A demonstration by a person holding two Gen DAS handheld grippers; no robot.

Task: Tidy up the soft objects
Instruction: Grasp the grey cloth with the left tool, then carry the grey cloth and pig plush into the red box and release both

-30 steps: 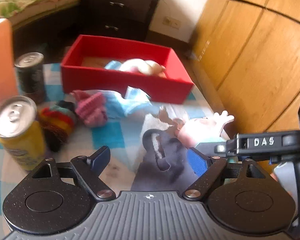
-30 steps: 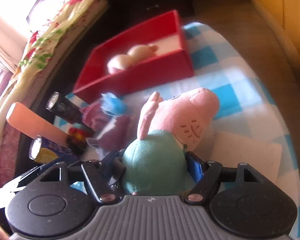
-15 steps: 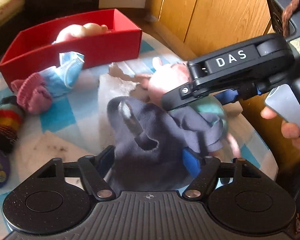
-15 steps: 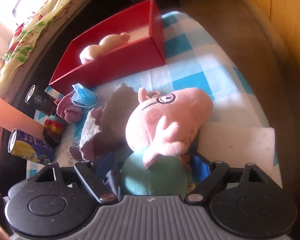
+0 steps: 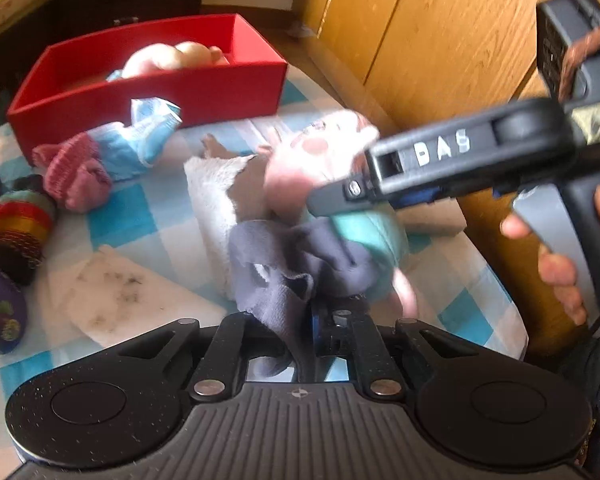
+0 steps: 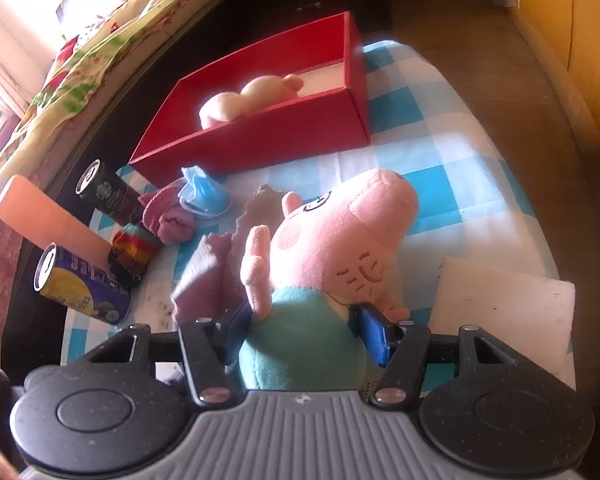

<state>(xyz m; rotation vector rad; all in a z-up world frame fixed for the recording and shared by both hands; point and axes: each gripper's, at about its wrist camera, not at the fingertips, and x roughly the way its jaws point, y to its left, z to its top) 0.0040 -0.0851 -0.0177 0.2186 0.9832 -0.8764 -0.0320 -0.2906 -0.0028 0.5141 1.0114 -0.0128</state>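
My right gripper (image 6: pixel 308 320) is shut on the green body of a pink pig plush (image 6: pixel 340 240) and holds it above the checked table; the plush also shows blurred in the left wrist view (image 5: pixel 312 160). My left gripper (image 5: pixel 304 320) is shut on a dark grey cloth (image 5: pixel 292 268) that hangs against the plush. A red box (image 6: pixel 260 140) at the back holds a cream plush (image 6: pixel 244 100). A pink knit sock (image 5: pixel 76 172), a blue cloth (image 5: pixel 140 136) and a rainbow knit piece (image 5: pixel 16 224) lie in front of the box.
A white towel (image 5: pixel 216 208) and a stained white sheet (image 5: pixel 120 292) lie on the table. Two drink cans (image 6: pixel 80 284) (image 6: pixel 108 192) and an orange block (image 6: pixel 44 216) stand at the left. A white pad (image 6: pixel 500 312) lies at the right edge. A wooden wardrobe (image 5: pixel 440 40) stands to the right.
My left gripper has shut on the grey cloth. My right gripper has lifted the pig plush and turned it, with its head now pointing away.
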